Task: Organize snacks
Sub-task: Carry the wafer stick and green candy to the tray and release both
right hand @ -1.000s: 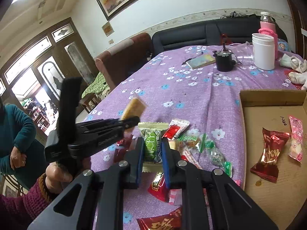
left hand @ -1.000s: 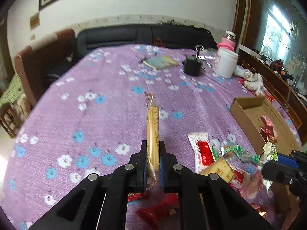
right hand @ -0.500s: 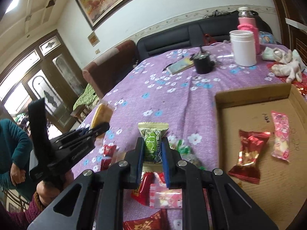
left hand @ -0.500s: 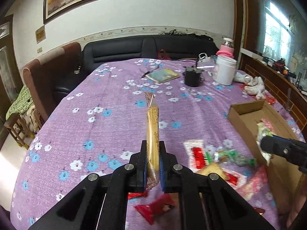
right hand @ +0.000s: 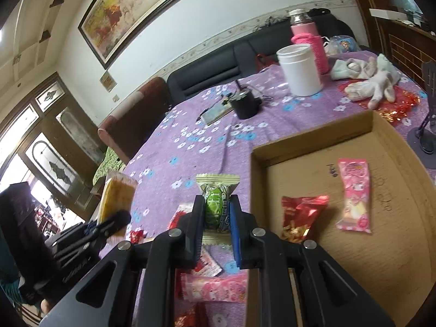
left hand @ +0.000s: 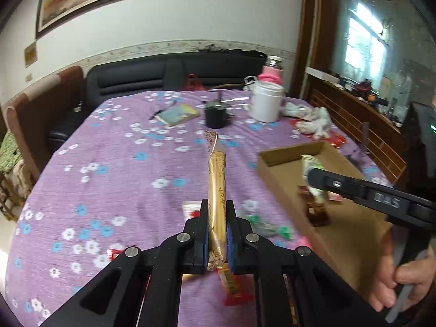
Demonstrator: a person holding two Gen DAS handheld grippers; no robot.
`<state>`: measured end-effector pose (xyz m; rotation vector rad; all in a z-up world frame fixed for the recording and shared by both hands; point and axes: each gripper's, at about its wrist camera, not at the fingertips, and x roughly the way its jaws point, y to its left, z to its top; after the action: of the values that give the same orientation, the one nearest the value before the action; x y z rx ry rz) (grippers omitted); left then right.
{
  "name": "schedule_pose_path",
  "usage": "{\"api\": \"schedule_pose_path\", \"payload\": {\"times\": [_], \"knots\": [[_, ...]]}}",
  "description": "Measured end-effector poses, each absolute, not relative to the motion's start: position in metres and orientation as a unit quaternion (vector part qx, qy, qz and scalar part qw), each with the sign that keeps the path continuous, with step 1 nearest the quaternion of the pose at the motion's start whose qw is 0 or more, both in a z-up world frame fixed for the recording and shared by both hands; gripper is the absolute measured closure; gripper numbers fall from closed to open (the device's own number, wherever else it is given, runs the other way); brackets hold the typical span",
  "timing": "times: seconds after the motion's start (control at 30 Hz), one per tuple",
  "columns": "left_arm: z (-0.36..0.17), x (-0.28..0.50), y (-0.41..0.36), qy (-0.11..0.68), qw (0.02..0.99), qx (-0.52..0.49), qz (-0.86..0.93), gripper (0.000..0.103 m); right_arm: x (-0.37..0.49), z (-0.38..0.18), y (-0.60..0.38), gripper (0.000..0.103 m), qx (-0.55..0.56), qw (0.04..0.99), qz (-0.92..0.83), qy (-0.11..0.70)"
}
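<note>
My left gripper (left hand: 217, 234) clamps the gold snack bar (left hand: 217, 190) above the purple tablecloth (left hand: 122, 169). My right gripper (right hand: 217, 227) pinches the green candy (right hand: 217, 204), now nearer the cardboard box (right hand: 313, 141), which holds a red packet (right hand: 299, 215) and a pink packet (right hand: 354, 193).

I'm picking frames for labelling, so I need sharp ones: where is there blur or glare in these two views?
Left wrist view: the loose snacks on the tablecloth and the right gripper are motion-smeared, while the gold snack in the left gripper is crisp. Right wrist view: mostly sharp; the painting has glare, and the left gripper's gold snack looks soft.
</note>
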<state>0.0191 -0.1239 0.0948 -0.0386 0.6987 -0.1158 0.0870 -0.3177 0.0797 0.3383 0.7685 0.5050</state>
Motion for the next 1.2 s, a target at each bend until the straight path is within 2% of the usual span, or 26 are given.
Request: {"api": "schedule_pose_path", "payload": {"times": [0.7, 1.2], "knots": [[0.077, 0.031, -0.242, 0.411, 0.889, -0.034, -0.197, 0.095, 0.113, 0.075, -0.408, 0.086, 0.213, 0.892, 0.140, 0.374], [0.040, 0.040, -0.272, 0.465, 0.857, -0.034, -0.219, 0.095, 0.130, 0.040, -0.429, 0.086, 0.212, 0.867, 0.061, 0.447]]}}
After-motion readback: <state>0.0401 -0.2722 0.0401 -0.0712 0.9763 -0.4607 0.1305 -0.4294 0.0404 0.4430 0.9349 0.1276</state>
